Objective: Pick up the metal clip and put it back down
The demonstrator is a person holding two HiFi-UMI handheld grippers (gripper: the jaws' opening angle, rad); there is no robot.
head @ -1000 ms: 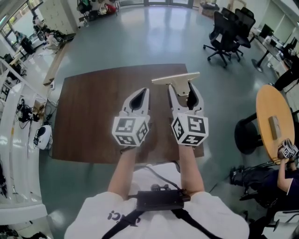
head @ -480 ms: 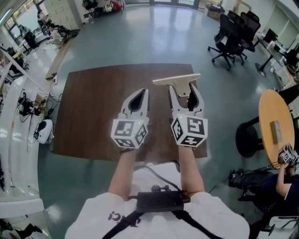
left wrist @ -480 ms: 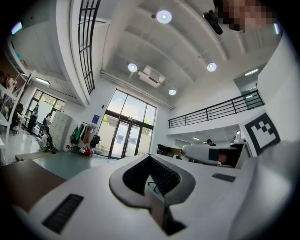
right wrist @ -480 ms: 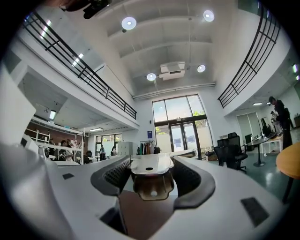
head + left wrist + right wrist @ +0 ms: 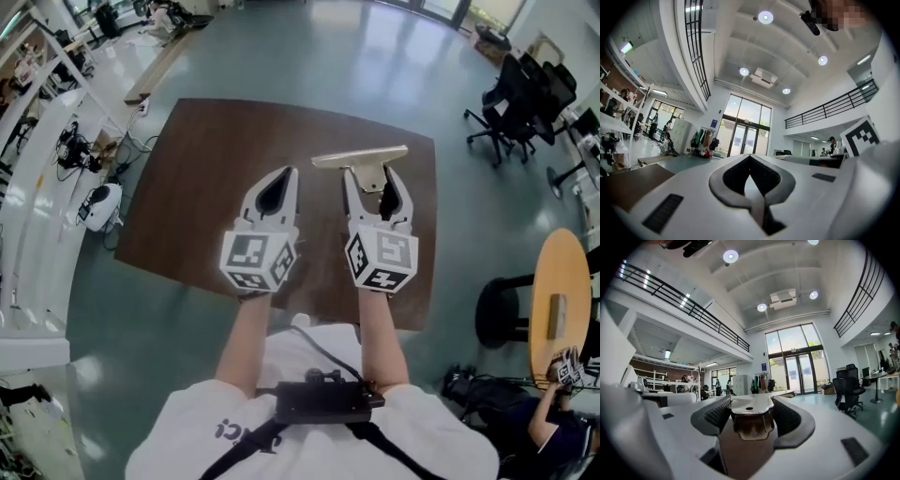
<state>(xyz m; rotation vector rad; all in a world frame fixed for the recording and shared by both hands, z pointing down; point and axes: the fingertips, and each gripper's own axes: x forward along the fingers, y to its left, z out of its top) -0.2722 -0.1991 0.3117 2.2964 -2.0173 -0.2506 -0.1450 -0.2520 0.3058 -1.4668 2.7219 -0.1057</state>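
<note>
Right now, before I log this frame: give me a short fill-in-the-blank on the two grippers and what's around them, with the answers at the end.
1. The metal clip sits in the right gripper, whose fingers are ___ on it.
2. The left gripper has its fingers together and holds ___.
3. Both grippers hang over a dark brown ___.
4. In the head view, black office ___ stand on the floor at the upper right.

Missing words: shut; nothing; table; chairs.
</note>
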